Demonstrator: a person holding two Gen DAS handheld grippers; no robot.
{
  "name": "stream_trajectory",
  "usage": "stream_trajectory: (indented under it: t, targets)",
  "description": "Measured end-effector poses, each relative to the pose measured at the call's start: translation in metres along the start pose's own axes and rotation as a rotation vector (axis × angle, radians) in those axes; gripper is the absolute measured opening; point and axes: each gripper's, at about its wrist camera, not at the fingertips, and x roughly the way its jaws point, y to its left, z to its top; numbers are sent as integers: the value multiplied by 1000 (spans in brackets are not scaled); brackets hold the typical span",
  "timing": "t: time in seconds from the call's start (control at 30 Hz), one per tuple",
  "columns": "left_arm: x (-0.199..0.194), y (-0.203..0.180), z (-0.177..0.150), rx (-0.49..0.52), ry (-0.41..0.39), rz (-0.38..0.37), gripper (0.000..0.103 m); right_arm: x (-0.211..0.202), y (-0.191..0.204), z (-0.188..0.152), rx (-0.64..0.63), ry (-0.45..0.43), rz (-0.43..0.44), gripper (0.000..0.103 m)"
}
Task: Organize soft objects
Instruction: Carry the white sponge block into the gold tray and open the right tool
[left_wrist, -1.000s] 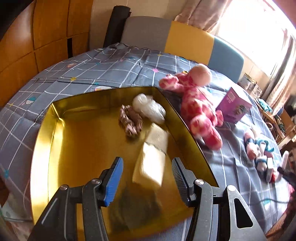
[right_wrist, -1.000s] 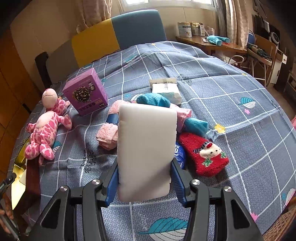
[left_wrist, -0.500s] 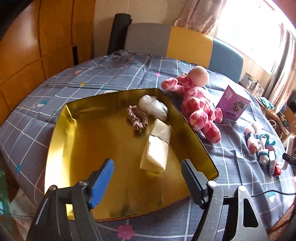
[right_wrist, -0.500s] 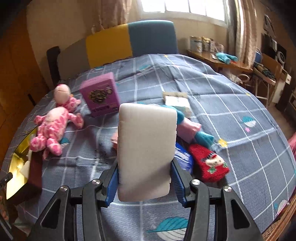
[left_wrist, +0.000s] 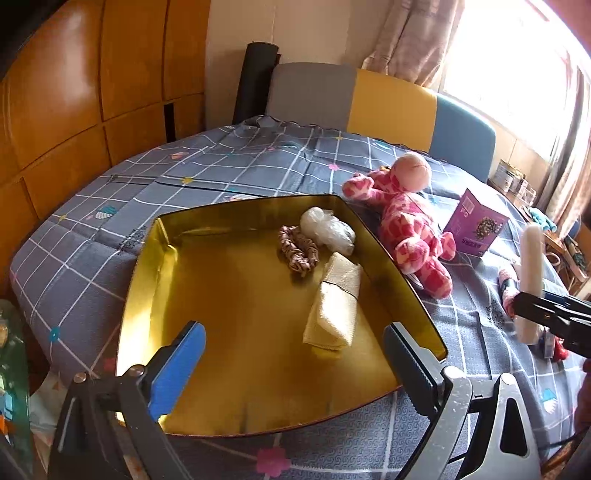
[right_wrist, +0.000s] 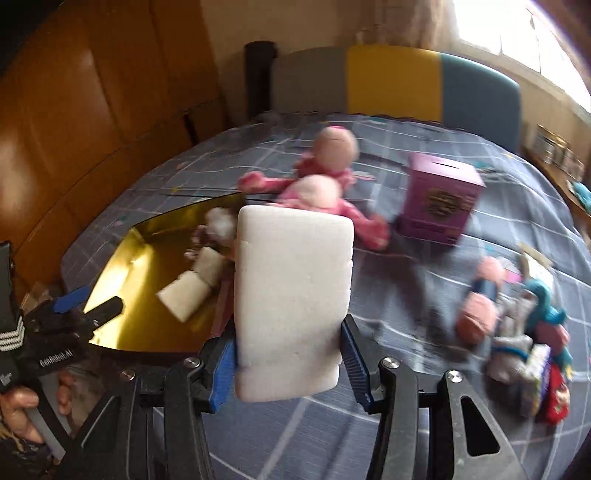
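A gold tray (left_wrist: 140, 280) lies on the grey checked tablecloth and holds a folded beige cloth (left_wrist: 334, 306), a patterned scrunchie (left_wrist: 297, 251) and a clear plastic bundle (left_wrist: 327, 229). My left gripper (left_wrist: 291, 365) is open and empty above the tray's near edge. My right gripper (right_wrist: 288, 363) is shut on a white sponge block (right_wrist: 291, 295) and holds it up in the air right of the tray (right_wrist: 122, 273); the block also shows edge-on in the left wrist view (left_wrist: 530, 284). A pink plush toy (left_wrist: 413, 225) lies just right of the tray.
A purple box (left_wrist: 474, 229) stands beyond the plush toy. A pile of socks and small soft things (right_wrist: 517, 325) lies at the right of the table. A padded bench back (left_wrist: 388, 107) and wooden wall panels stand behind.
My left gripper has pulled back and up from the tray, with its jaws wider apart. My right gripper has swung left towards the tray with the sponge block in it.
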Motion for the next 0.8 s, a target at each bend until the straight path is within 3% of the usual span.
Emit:
stream_trajectory:
  t: [0.2, 0.4, 0.53, 0.67, 0.8]
  targets:
    - [-6, 22, -1, -55, -14, 38, 101, 39, 61, 23, -86, 40, 103, 53]
    - [-5, 44, -1, -104, 0, 72, 103, 87, 103, 27, -153, 123, 127, 55]
    - [-7, 48, -2, -110, -3, 59, 103, 110, 114, 17, -198, 178, 93, 57]
    - [-5, 45, -4, -100, 1, 49, 103, 109, 111, 12, -190, 179, 99, 72]
    - [-6, 39, -5, -79, 3, 43, 103, 107, 106, 12, -172, 171, 104, 73]
